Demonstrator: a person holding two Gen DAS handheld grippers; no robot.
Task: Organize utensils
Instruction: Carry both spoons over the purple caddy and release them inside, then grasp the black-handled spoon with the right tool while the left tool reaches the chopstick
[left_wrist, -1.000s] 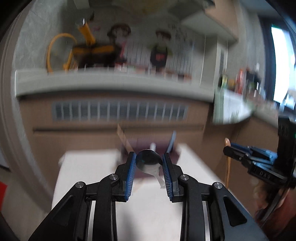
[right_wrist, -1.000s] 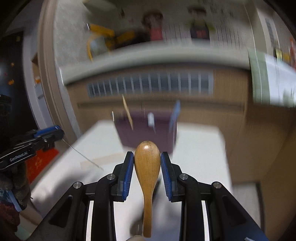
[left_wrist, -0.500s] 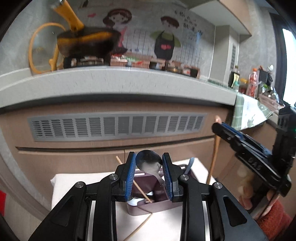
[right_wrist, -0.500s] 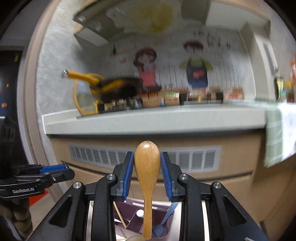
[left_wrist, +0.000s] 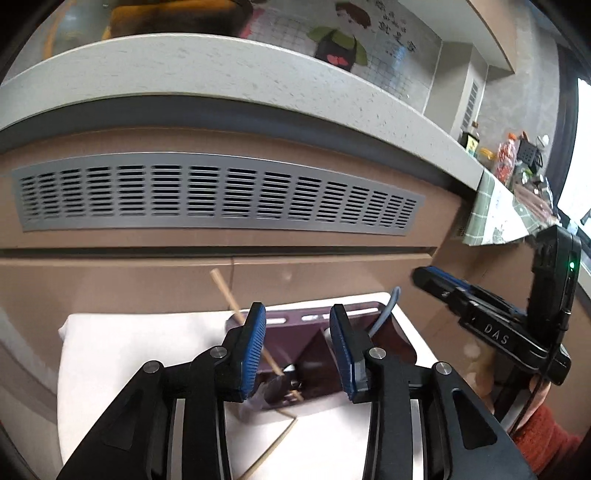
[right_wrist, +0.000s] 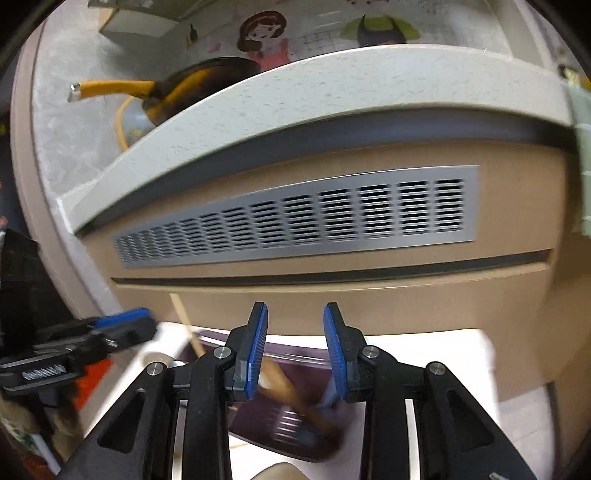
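Note:
A purple utensil holder (left_wrist: 369, 343) stands on a white table (left_wrist: 147, 350), also in the right wrist view (right_wrist: 295, 432). My left gripper (left_wrist: 297, 321) is open and empty just above it. A metal spoon (left_wrist: 277, 386) lies in its left compartment beside a wooden chopstick (left_wrist: 236, 306). A blue handle (left_wrist: 384, 314) sticks out on the right. My right gripper (right_wrist: 295, 325) is open above the holder. A wooden spoon (right_wrist: 291, 395), blurred, is inside the holder below it.
A brown cabinet front with a grey vent grille (left_wrist: 214, 199) rises right behind the table under a grey counter edge (left_wrist: 221, 74). A loose chopstick (left_wrist: 273, 446) lies on the table in front of the holder. The right gripper shows in the left wrist view (left_wrist: 480, 317).
Both grippers have opened. The metal spoon left my left gripper and the wooden spoon left my right gripper; both now sit in the holder. Both grippers moved closer to the cabinet.

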